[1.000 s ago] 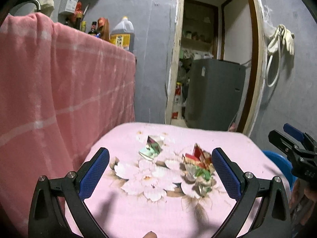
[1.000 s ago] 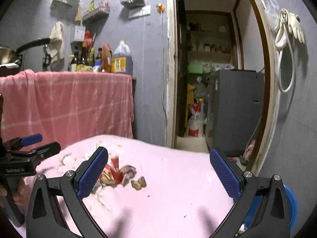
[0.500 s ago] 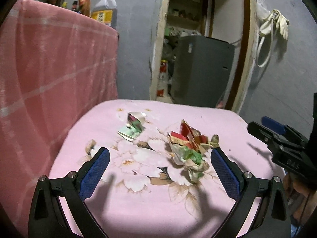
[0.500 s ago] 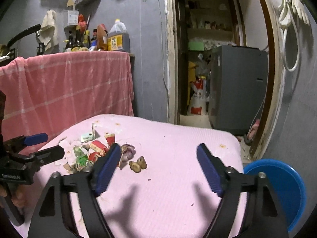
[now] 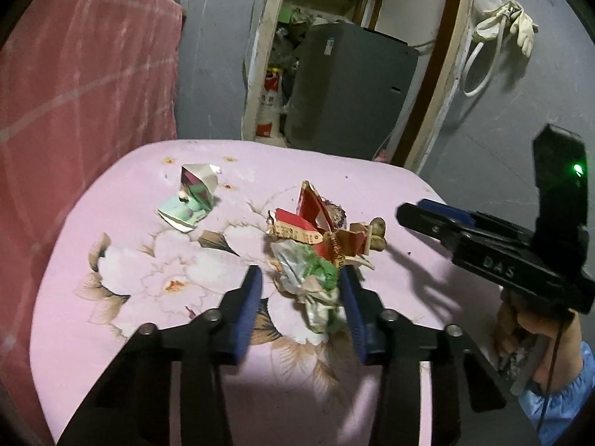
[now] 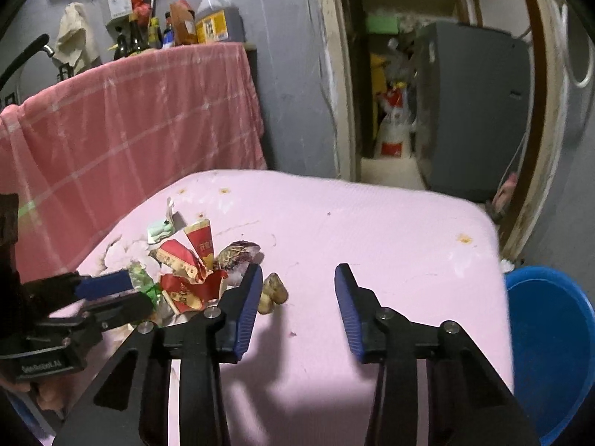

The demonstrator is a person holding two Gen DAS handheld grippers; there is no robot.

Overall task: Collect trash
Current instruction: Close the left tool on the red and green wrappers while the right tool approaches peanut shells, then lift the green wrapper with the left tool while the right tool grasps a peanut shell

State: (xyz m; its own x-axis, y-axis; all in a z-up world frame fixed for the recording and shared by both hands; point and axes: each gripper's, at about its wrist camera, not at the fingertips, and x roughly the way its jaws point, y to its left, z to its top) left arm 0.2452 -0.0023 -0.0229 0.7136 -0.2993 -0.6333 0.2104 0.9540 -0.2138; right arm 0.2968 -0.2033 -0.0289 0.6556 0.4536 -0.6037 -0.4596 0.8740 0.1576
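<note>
Trash lies on a pink flowered tablecloth (image 5: pixel 111 334). A crumpled green and white wrapper (image 5: pixel 308 275) sits between the fingers of my left gripper (image 5: pixel 301 286), whose jaws are half closed around it, not clamped. Behind it lies a torn red carton (image 5: pixel 308 219), with a mint and white carton (image 5: pixel 189 200) farther left. My right gripper (image 6: pixel 297 290) is open and empty over bare cloth, just right of brown nut shells (image 6: pixel 275 291) and the red carton (image 6: pixel 186 282). My right gripper also shows in the left wrist view (image 5: pixel 438 219).
A blue bin (image 6: pixel 550 349) stands below the table's right edge. A pink checked cloth (image 6: pixel 141 119) covers a counter on the left, with bottles (image 6: pixel 215 18) on top. A doorway with a grey appliance (image 6: pixel 476 111) is behind the table.
Both grippers have tilted down toward the table and their jaws have narrowed. My left gripper has moved forward, and its fingers now flank the green and white wrapper.
</note>
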